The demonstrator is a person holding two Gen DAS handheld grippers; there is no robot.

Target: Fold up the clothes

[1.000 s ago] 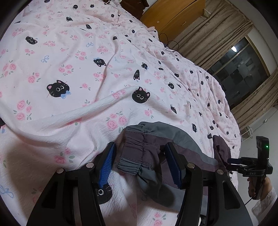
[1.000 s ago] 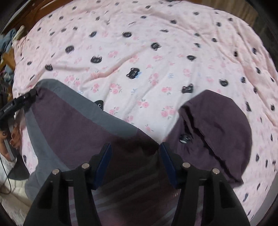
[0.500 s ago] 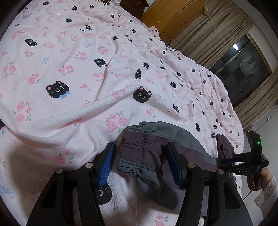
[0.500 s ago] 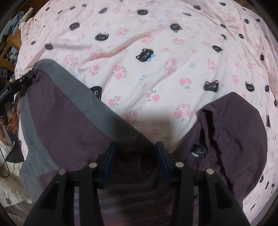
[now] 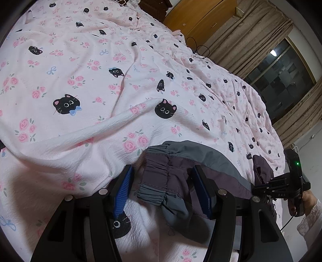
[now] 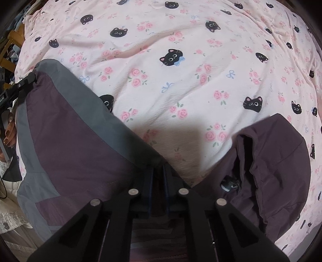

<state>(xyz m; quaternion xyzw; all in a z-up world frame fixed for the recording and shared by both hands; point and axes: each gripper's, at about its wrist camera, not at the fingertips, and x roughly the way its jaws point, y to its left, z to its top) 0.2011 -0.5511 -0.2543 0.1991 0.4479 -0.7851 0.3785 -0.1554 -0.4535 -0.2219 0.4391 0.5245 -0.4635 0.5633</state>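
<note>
A purple and grey jacket (image 6: 80,141) lies on the pink cat-print bed cover (image 6: 181,80), its hood (image 6: 281,161) spread to the right. My right gripper (image 6: 158,177) points down at the neck area, its jaws closing tight on a fold of purple fabric. In the left wrist view the sleeve's elastic cuff (image 5: 157,175) lies between the blue pads of my left gripper (image 5: 163,189), which is open and not pressing on it. The right gripper (image 5: 261,186) shows there at the far right, held by a hand in a white sleeve. The left gripper's tip (image 6: 22,83) shows at the sleeve end.
The bed cover (image 5: 100,90) is rumpled, with a raised fold running across it. Beyond the bed stand a wooden wardrobe (image 5: 201,18), brown curtains (image 5: 251,30) and a dark window (image 5: 281,76). A black cable (image 5: 199,50) lies at the bed's far edge.
My right gripper sank closer to the jacket and its jaws went from wide apart to shut on the fabric. The left gripper stayed over the cuff.
</note>
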